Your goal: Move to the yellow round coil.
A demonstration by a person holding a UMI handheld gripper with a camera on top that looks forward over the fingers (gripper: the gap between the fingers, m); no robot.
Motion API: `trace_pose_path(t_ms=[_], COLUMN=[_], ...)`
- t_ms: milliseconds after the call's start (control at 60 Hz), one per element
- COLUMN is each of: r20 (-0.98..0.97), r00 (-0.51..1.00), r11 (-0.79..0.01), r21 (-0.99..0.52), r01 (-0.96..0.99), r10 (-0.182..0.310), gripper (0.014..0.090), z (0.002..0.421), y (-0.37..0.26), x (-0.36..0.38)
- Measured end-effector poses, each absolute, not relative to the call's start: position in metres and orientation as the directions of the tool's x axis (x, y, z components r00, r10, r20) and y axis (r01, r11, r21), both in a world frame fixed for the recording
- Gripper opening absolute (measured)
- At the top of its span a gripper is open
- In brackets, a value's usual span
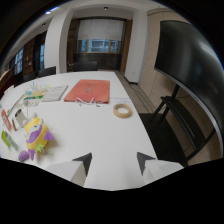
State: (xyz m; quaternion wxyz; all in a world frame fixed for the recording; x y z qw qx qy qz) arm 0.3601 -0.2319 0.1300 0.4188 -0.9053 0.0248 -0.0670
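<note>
The yellow round coil (pixel 122 110), a pale tan ring like a roll of tape, lies flat on the white table (pixel 100 130) near its right edge. It sits well beyond my fingers and slightly right of the gap between them. My gripper (pixel 114 161) is open, its two dark fingertips (pixel 84 161) pointing over bare table with nothing between them.
A yellow and purple plush toy (pixel 36 137) lies ahead to the left. A red folder (pixel 88 91) rests farther back, with papers (pixel 52 93) and small items (pixel 15 120) to its left. Past the table's right edge stand a black chair (pixel 172 117) and a large dark screen (pixel 187 55).
</note>
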Motion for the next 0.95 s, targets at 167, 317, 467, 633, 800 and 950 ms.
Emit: trace_pose_path(t_ms=[167, 317, 467, 633, 800, 950], r20=[0.109, 0.086, 0.075, 0.065, 0.064, 0.067], r00=[0.991, 0.995, 0.996, 0.997, 0.997, 0.997], r11=[-0.648, -0.656, -0.674, -0.685, -0.687, -0.683], r21=[-0.761, -0.754, -0.739, -0.729, -0.727, -0.730], r01=[0.033, 0.030, 0.022, 0.015, 0.019, 0.028], r10=[-0.078, -0.053, -0.049, -0.048, -0.040, -0.031], gripper=[0.0852, 0.0852, 0.0853, 0.0851, 0.0854, 0.0853], z=[0.102, 0.074, 0.053, 0.040, 0.039, 0.040], y=[-0.135, -0.068, -0.032, -0.012, -0.003, 0.002], x=[0.411, 0.424, 0.431, 0.435, 0.436, 0.437])
